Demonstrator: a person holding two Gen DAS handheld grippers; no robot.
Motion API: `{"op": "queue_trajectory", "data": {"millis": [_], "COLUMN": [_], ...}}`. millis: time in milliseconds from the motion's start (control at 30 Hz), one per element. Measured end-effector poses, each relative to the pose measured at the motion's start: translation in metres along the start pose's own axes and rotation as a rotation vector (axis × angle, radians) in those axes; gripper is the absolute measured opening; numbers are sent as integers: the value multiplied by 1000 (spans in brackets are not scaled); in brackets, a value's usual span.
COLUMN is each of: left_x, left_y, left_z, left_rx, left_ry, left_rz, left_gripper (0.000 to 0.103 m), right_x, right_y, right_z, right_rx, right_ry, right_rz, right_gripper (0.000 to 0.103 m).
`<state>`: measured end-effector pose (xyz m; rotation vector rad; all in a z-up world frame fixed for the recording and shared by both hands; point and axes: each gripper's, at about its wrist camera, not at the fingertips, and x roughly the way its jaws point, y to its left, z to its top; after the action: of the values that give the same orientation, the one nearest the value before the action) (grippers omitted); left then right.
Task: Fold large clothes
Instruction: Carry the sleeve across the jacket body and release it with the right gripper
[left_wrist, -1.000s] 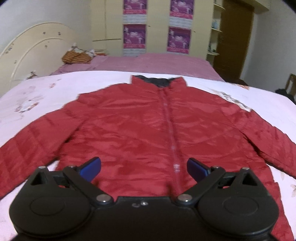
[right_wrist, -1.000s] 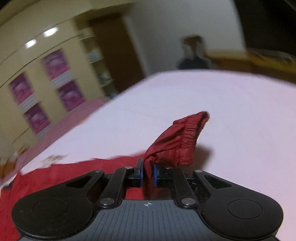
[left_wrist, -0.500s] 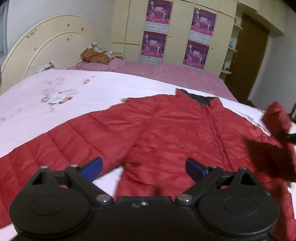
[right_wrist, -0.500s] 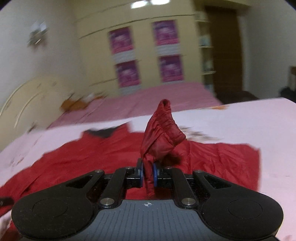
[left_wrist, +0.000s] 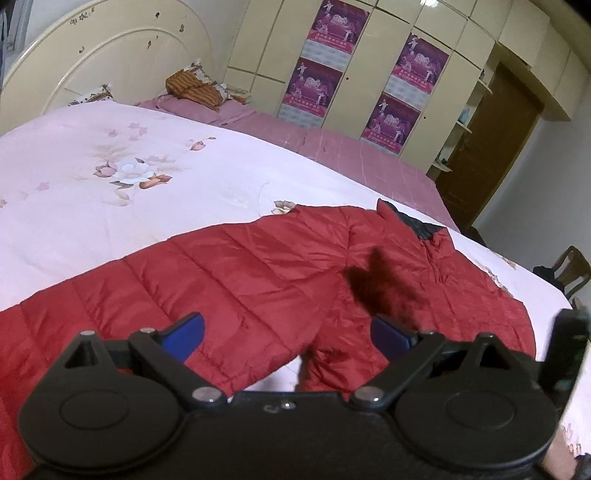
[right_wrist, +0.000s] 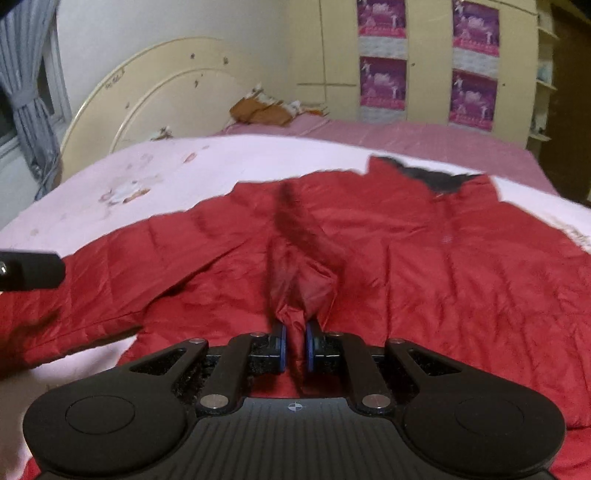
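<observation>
Bare quilt (left_wrist: 147, 206) beyond the jacket (left_wrist: 258, 273) lies unobstructed

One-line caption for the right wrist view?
Right gripper shut on the red jacket's sleeve, above the jacket on the bed.

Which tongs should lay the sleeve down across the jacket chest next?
Right. The right tongs are shut on the sleeve, already above the jacket chest. The left tongs are open, holding nothing.
</observation>
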<state>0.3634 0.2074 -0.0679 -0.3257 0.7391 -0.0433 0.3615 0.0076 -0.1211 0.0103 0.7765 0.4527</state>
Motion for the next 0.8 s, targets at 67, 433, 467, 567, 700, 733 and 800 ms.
{"op": "queue_trajectory", "data": {"millis": [67, 433, 467, 567, 700, 733, 800], "left_x": [4, 77, 86, 106, 114, 108, 99], "left_y": [-2, -57, -59, -66, -78, -80, -83], "left_z": [1, 8, 8, 8, 8, 10, 14], "left_rx": [7, 120, 121, 142, 199, 209, 220], "left_ry": [3, 117, 132, 160, 132, 97, 38], "left_rz": [-13, -112, -111, -91, -58, -54, -39], "left_gripper": [100, 71, 67, 38, 14, 10, 10], "right_x": [22, -50, -56, -76, -104, -108, -113], "right_y": [9, -76, -90, -131, -180, -193, -214], "right_z": [14, 13, 10, 2, -8, -10, -8], "right_rx": [-51, 103, 128, 193, 259, 277, 302], "right_ry": [5, -123, -122, -120, -110, -110, -119], "right_rz": [-34, -120, -146, -221, -325, -350, -386], "right_gripper": [26, 37, 30, 22, 5, 4, 3]}}
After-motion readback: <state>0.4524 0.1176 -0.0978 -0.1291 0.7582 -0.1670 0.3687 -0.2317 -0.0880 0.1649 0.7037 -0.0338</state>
